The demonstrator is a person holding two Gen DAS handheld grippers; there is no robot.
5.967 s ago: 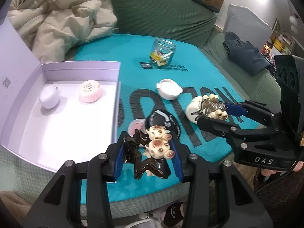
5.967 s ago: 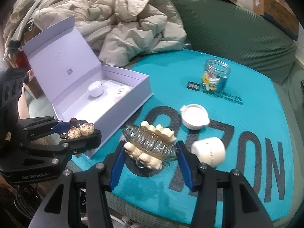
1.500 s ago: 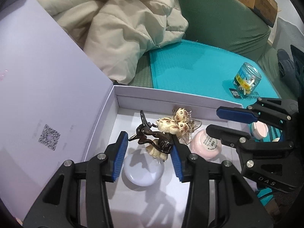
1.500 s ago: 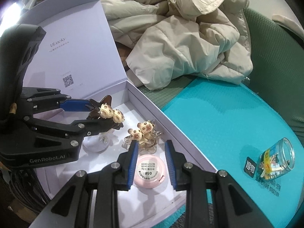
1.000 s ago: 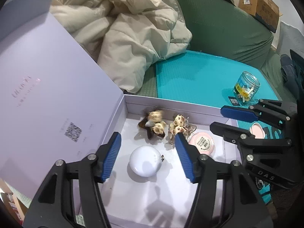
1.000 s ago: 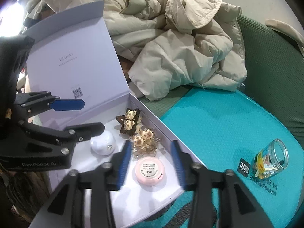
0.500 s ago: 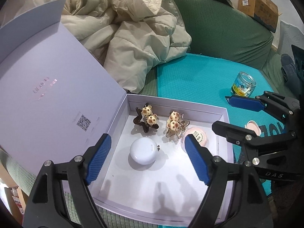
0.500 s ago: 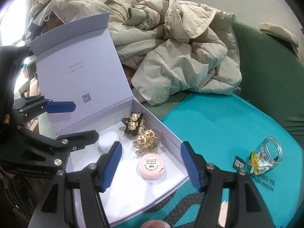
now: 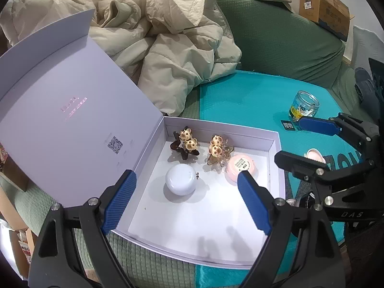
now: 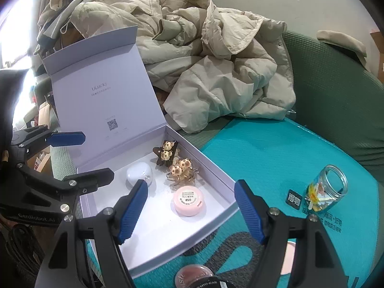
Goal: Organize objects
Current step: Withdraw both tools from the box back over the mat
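Note:
An open lilac box [image 9: 276, 144] holds a brown star hair clip with two bears [image 9: 184, 144], a clear hair clip with bears [image 9: 217, 152], a pink round tin [image 9: 241, 168] and a white round case [image 9: 181, 182]. My left gripper [image 9: 187, 201] hovers above the box's near side, its jaws opening with nothing between them. My right gripper [image 10: 190, 206] hangs over the box's front corner, jaws also opening and empty. From the right wrist view, the brown clip [image 10: 165, 154] and clear clip [image 10: 181, 168] lie side by side by the far wall.
The box's lid [image 9: 60, 120] stands up on the left. A beige jacket [image 9: 168, 48] is piled behind on the green sofa [image 9: 288, 48]. On the teal mat [image 9: 240, 100] stand a glass jar [image 9: 303, 106], a black card [image 9: 288, 126] and a small pink dish [image 9: 315, 154].
Both grippers carried the hair clips from the mat into the box, let them go there, opened wide and drew back and upward. The clips now lie in the box.

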